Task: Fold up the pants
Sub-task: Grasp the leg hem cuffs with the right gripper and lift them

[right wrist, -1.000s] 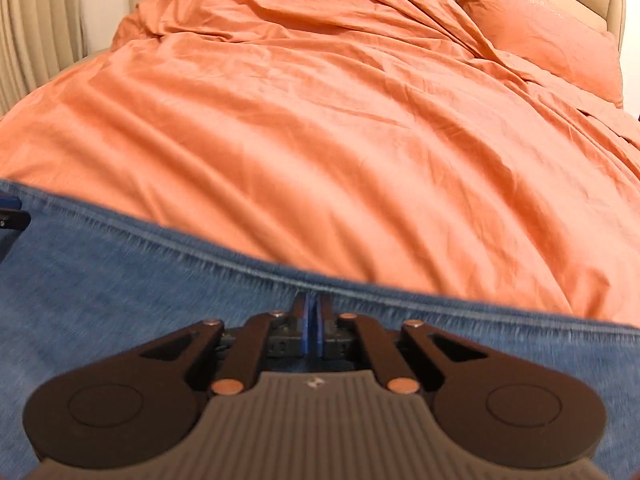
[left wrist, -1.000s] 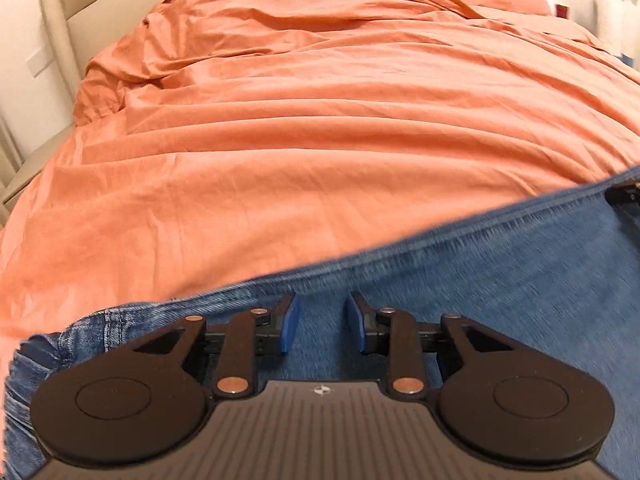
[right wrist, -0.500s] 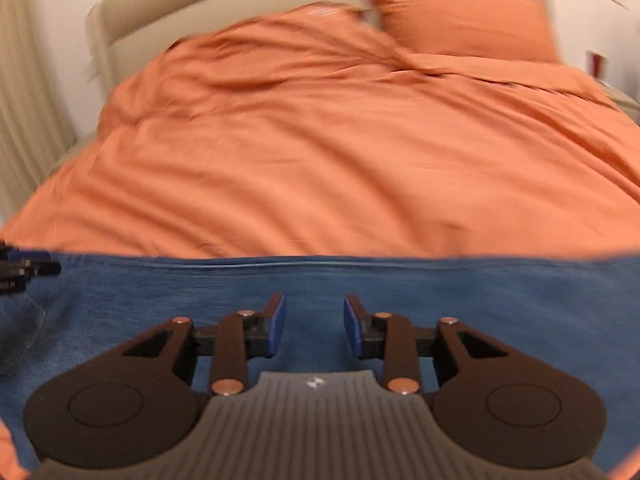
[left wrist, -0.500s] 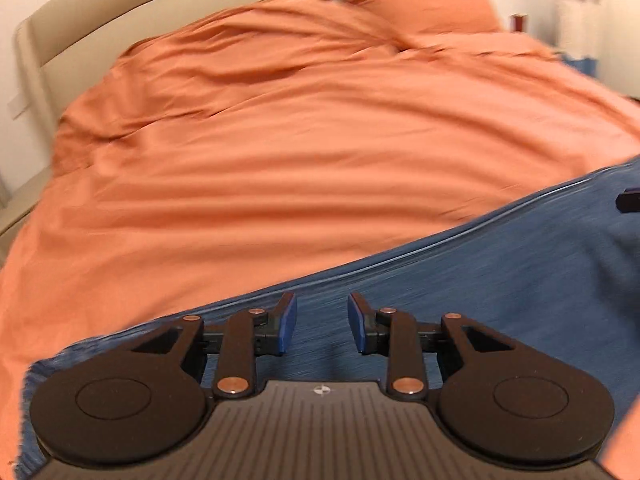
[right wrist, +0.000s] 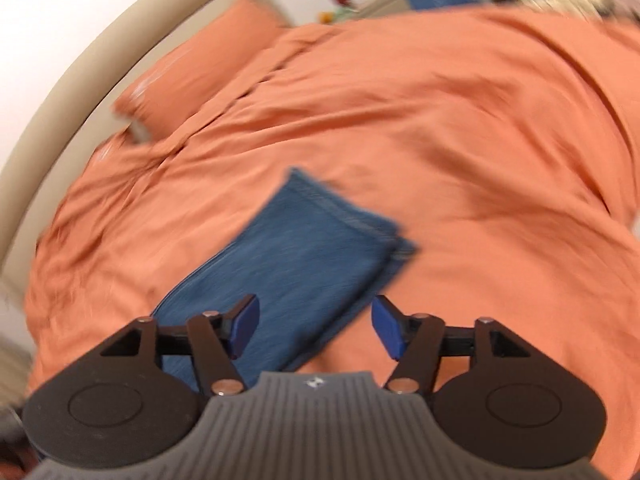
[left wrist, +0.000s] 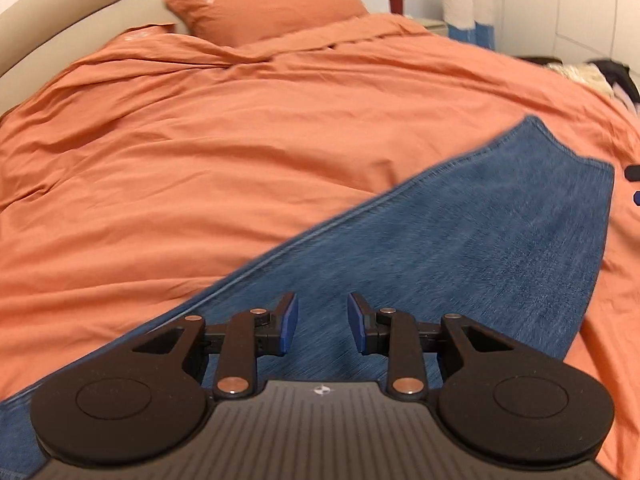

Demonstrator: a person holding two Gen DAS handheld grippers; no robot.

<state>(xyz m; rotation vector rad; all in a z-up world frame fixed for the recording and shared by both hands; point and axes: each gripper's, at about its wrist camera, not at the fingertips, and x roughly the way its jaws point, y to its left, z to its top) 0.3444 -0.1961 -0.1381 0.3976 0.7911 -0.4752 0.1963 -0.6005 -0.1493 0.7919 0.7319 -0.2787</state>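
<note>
The pants [left wrist: 472, 264] lie flat on the orange duvet [left wrist: 240, 152], a blue denim strip with both legs apparently stacked into 1 long band. In my left view its long axis runs on a diagonal, from under the left gripper [left wrist: 319, 328] up and away to the right, ending at the stitched hems. My right view shows those hems [right wrist: 360, 220] ahead and a little left of centre, the band leading back beneath the right gripper [right wrist: 316, 326].

My left gripper's blue pads stand partly apart with only denim seen past the gap; nothing is pinched. My right gripper's jaws are opening, already wide, and they hold nothing; the cloth lies below them, not between the pads.

I judge that the next fold has to bring 1 end over along that long axis. The hem end lies nearer my right gripper, while the near end, hidden under the tool body, sits by my left.

Writing: the pillow [left wrist: 264, 0] by the headboard [left wrist: 80, 8] carries pale embroidered lettering, too blurred to read. No label shows on the denim.
</note>
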